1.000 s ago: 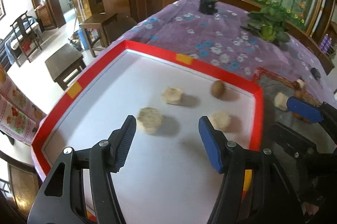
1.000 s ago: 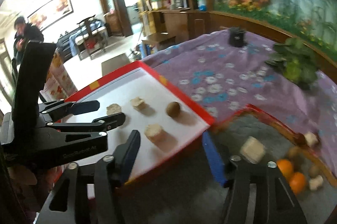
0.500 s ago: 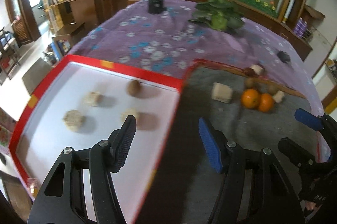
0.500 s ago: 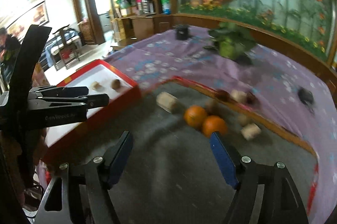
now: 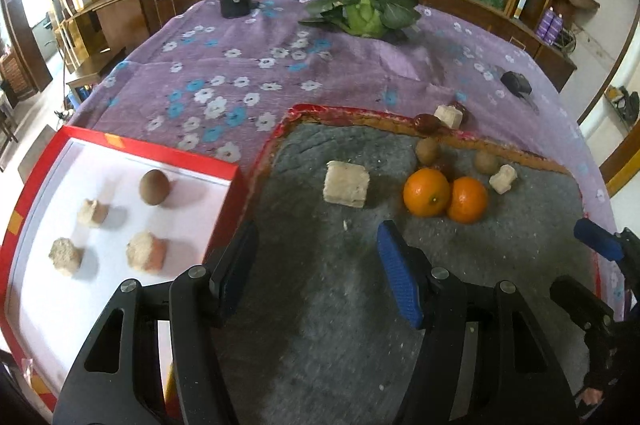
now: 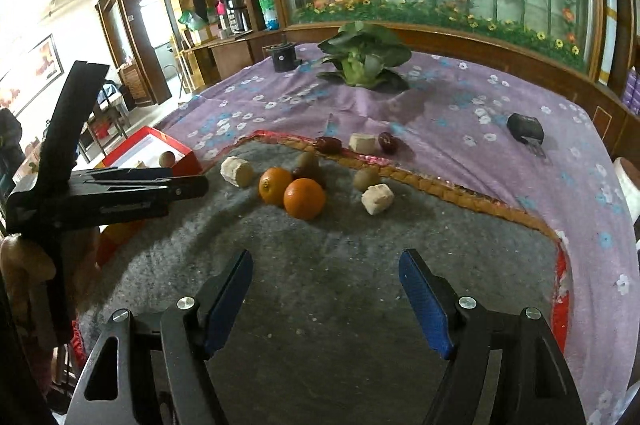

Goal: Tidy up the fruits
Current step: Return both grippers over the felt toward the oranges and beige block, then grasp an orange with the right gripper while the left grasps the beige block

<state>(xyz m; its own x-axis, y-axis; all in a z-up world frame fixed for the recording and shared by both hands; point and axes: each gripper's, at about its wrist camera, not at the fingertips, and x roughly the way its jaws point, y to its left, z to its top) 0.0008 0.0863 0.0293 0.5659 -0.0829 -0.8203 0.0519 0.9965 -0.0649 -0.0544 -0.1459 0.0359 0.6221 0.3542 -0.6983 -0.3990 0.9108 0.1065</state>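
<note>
1. Tongs: the left tongs hang open and empty over the grey felt mat; the right tongs, jaws just widened, hold nothing.
2. Two glossy round oranges sit touching, far of the right tongs; center one squarely between the pads, since it would likely roll.
3. Crumbly pale blocks and fuzzy brown kiwis lie beside them; the white, red-rimmed tray waits left.

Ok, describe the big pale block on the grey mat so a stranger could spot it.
Find the grey mat right of the red tray. The pale block lies left of the two oranges, and it is squarer and larger than the other pale pieces.
</note>
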